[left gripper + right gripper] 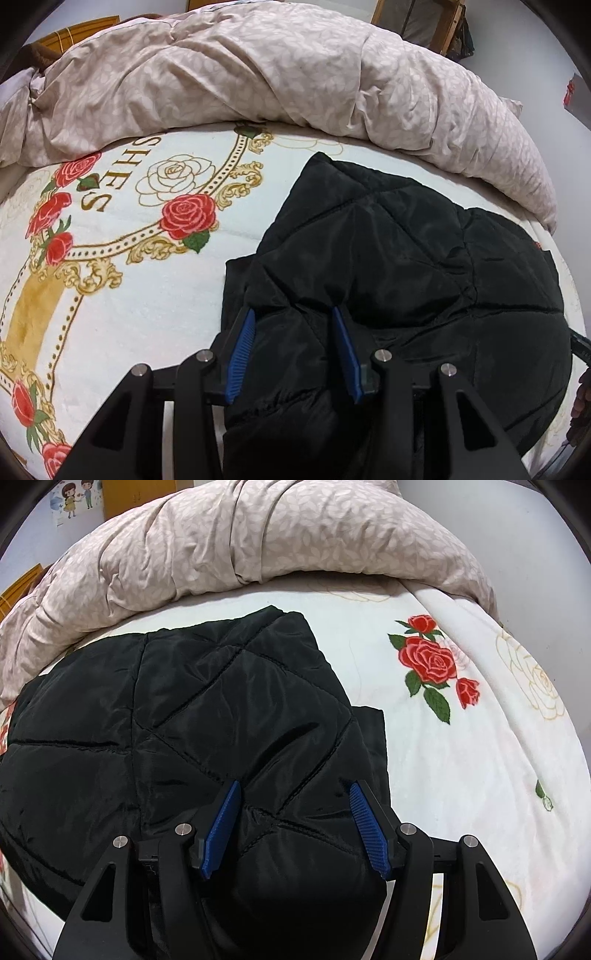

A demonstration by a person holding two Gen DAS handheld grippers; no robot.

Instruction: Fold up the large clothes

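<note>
A black quilted padded jacket [406,251] lies folded into a compact bundle on a white rose-print blanket [147,295]. My left gripper [293,314] is open, its blue pads straddling a puffy fold at the jacket's near left corner. In the right wrist view the jacket [221,709] fills the left and centre. My right gripper [293,788] is open, its blue pads on either side of the jacket's near right edge. Neither gripper pinches the cloth.
A bunched beige leaf-print duvet [258,74] lies along the far side of the bed, also in the right wrist view [240,542]. The blanket [461,757] spreads out right of the jacket. Wooden furniture [417,18] stands behind the bed.
</note>
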